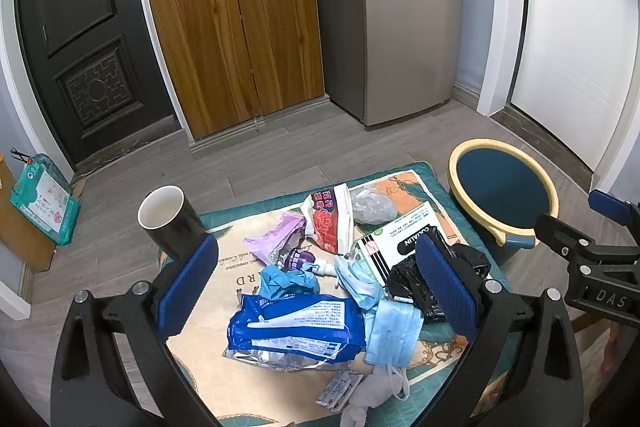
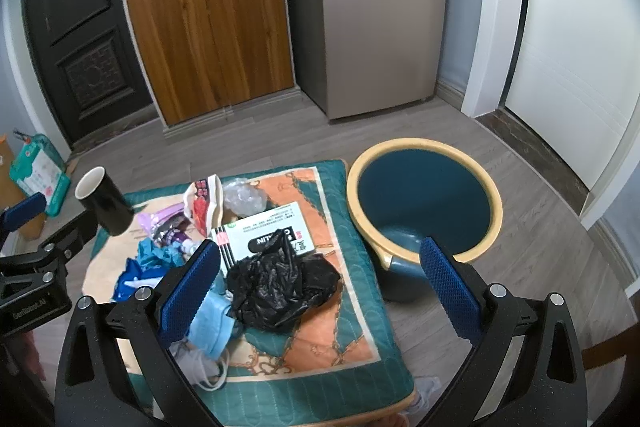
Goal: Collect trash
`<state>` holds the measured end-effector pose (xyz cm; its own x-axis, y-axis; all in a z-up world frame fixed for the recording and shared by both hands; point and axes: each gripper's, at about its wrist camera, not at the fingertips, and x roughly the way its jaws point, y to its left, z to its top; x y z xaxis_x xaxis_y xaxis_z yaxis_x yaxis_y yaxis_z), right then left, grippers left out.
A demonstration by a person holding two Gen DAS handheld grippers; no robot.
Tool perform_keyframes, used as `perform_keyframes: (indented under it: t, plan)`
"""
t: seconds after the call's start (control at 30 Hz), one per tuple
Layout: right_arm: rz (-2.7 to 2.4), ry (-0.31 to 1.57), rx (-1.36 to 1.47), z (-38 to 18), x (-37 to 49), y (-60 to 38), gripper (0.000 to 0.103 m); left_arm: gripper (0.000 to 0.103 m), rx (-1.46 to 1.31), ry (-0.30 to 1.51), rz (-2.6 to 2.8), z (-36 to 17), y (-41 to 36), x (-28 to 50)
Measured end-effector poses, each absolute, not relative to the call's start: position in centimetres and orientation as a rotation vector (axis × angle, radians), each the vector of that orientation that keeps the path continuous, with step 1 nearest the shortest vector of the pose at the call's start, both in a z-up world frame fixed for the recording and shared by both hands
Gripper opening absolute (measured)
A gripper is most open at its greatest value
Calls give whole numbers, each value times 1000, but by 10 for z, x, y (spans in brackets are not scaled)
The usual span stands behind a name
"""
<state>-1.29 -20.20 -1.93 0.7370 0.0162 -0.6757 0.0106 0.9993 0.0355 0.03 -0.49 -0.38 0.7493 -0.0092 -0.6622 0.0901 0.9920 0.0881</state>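
Observation:
A pile of trash lies on a patterned mat (image 1: 416,183): a blue wipes pack (image 1: 296,327), blue face masks (image 1: 394,335), a crumpled black bag (image 2: 276,283), a white box (image 2: 264,231), a red-and-white wrapper (image 1: 330,219), a purple wrapper (image 1: 276,239) and a clear plastic wad (image 1: 370,205). A blue bin with a yellow rim (image 2: 424,203) stands on the floor right of the mat. My left gripper (image 1: 316,283) is open above the pile. My right gripper (image 2: 320,287) is open above the black bag and the mat's right edge.
A black mug (image 1: 172,223) stands at the mat's left edge. A wooden cabinet (image 1: 232,23), a fridge (image 1: 400,15) and a dark door (image 1: 76,27) line the far wall. A white door (image 1: 576,35) is at the right. A green package (image 1: 44,203) leans at the far left.

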Motion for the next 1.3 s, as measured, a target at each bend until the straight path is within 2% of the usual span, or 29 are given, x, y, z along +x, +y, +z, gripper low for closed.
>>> perform_keyframes:
  t: [1.3]
  plan:
    - [-6, 761, 55, -22, -13, -206, 99, 97, 120, 727, -58, -3, -4, -1]
